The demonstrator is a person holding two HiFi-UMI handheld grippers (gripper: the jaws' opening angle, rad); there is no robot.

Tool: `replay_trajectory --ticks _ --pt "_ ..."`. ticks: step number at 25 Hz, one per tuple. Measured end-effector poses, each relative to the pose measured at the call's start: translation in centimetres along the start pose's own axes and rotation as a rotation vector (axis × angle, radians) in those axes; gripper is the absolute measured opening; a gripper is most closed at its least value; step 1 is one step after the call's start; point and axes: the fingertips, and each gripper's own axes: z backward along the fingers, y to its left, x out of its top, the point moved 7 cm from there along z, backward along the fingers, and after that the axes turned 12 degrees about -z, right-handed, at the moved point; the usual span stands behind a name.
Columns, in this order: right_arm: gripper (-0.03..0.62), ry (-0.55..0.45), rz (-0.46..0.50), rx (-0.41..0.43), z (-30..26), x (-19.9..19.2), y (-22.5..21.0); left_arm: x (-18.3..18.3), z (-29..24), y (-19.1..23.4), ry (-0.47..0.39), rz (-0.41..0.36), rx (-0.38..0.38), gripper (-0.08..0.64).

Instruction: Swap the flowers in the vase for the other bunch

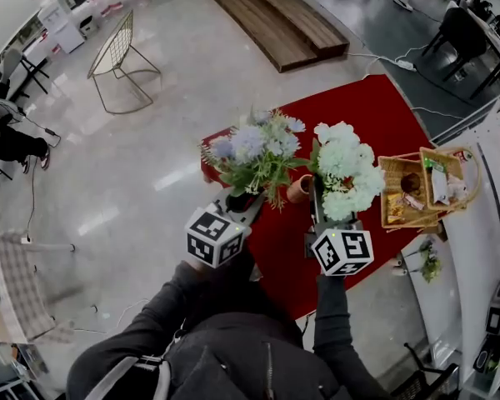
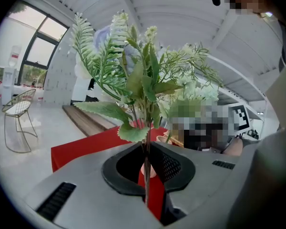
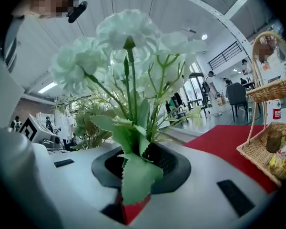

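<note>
Left gripper (image 2: 145,175) pinches the blue bunch (image 1: 254,148) by its stems, clear of the terracotta vase (image 1: 299,188). Right gripper (image 3: 133,175) clamps the white carnations (image 1: 346,173) beside it, likely for insertion.

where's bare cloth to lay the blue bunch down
Bare red cloth lies at the far end, beyond the white bunch and basket, and in the near strip this side of the vase. Crowded: the middle, where blue bunch, vase and white bunch press close.
</note>
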Motion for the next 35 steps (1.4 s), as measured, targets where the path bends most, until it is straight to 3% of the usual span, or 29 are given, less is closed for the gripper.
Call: replay_trajectory --ticks 23,35 --pt "0.074 0.049 0.083 -0.043 -0.5 -3.3 -0.1 -0.4 0.2 0.3 0.017 0.005 0.009 0.044" --pt "0.086 0.045 0.140 -0.025 -0.5 -3.5 -0.2 -0.6 -0.1 0.1 0.019 0.020 0.009 0.046"
